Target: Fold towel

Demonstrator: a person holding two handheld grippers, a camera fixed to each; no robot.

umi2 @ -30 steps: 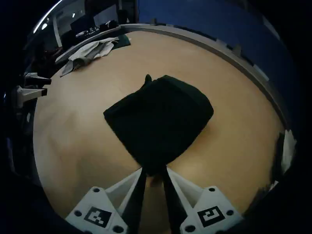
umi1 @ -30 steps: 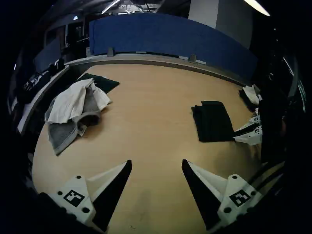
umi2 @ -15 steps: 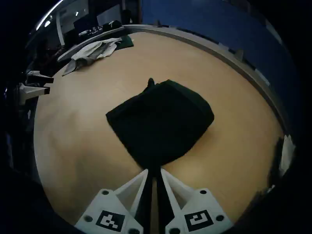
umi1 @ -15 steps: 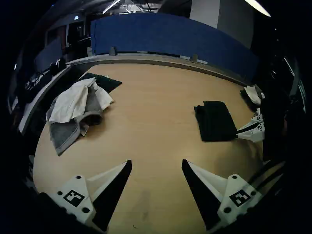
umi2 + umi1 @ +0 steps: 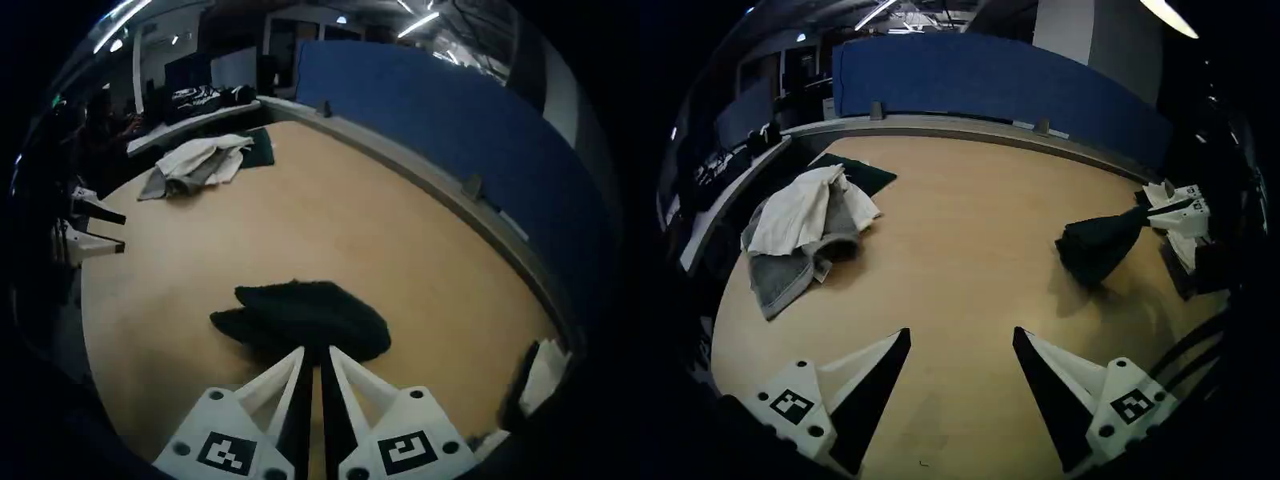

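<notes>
I hold the folded dark towel (image 5: 304, 316) pinched at one end in the right gripper (image 5: 318, 350), hanging near the desk (image 5: 360, 208) edge, likely to carry aside; left gripper (image 5: 960, 331) waits, jaws apart

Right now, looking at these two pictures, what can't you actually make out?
Right gripper view: the right gripper hides the pinched edge of the dark folded towel.
Left gripper view: the flat dark green cloth lies partly under the white and grey towel pile.
Right gripper view: the white cloth, lower right, is dim and cut off.
</notes>
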